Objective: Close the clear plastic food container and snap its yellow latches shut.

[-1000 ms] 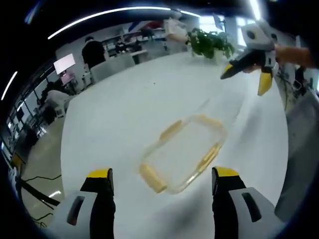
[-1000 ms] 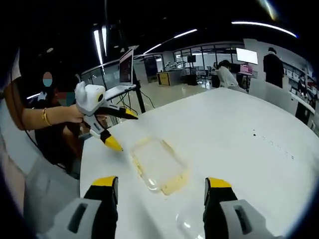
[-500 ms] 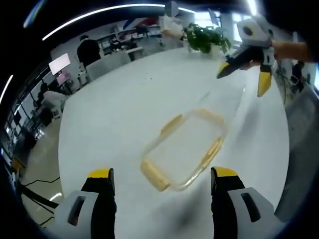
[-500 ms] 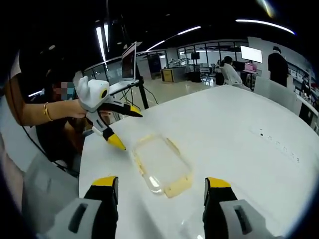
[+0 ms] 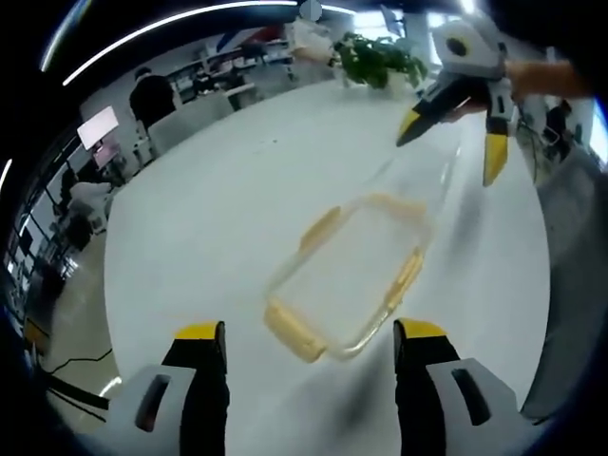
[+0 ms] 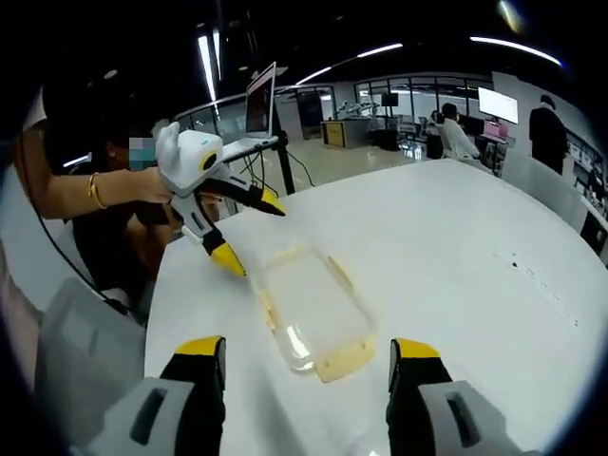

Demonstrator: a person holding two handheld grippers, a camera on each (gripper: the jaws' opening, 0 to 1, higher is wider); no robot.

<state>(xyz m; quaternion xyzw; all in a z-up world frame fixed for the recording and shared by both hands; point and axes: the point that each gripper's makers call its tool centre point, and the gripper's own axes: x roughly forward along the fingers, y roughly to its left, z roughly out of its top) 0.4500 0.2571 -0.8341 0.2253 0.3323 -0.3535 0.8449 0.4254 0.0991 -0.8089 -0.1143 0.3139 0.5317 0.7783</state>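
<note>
As both spread, empty tongs, left (image 5: 309, 347) and right (image 6: 309, 361), have come nearer, the container (image 5: 349, 278) on the counter (image 5: 218, 209) seems next to be latched.

You have a broad white table (image 5: 218, 209), rounded at its near edge. On it lies the clear plastic food container (image 5: 350, 277) with yellow latches (image 5: 289, 331); a potted plant (image 5: 378, 63) apparently stands at the far end.

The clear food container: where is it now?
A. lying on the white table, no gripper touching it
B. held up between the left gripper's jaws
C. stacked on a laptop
A: the container lies on the white table, both grippers open and apart from it.
</note>
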